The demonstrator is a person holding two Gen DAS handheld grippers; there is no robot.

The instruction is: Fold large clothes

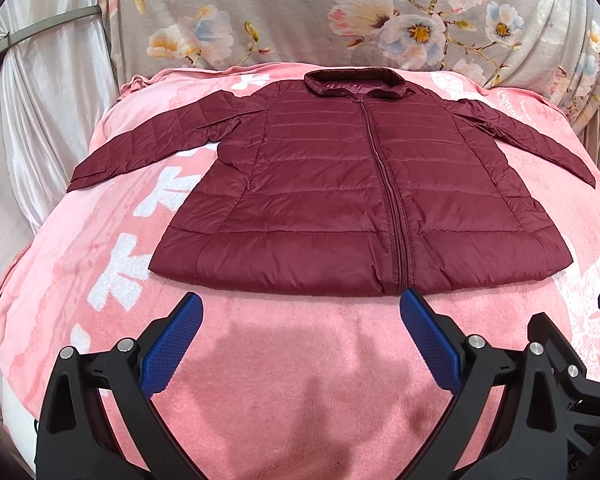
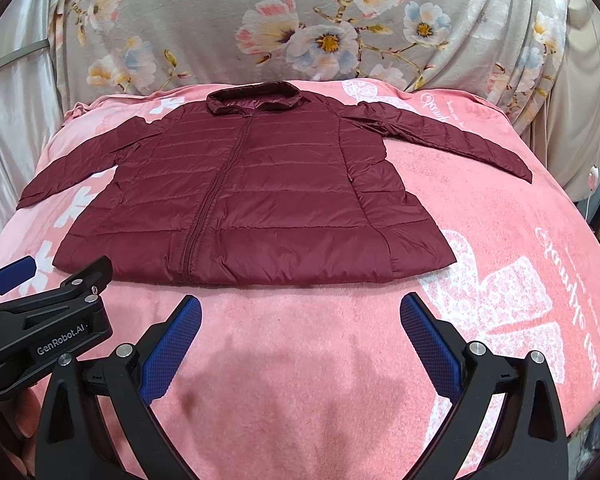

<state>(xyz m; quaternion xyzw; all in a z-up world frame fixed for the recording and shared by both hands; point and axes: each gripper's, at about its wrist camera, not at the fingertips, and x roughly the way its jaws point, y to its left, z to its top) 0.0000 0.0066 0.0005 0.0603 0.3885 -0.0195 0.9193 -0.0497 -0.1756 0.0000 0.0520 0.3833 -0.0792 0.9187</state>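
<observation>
Left gripper (image 1: 300,312) and right gripper (image 2: 300,314) both spread wide, holding nothing — blue ribbed pads, black frames. Maroon quilted jacket (image 1: 360,192) lies flat, zipped, sleeves outspread, on a fleecy pink blanket (image 1: 284,360). Floral grey drape (image 1: 300,12) behind; right sleeve cuff runs to the blanket's edge.

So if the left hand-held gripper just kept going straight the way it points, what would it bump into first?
Most likely the bottom hem of the maroon puffer jacket, near its zipper. The left hand-held gripper is open over bare pink blanket, short of the hem. If it angles downward, it could meet the blanket first; depth is unclear.
</observation>
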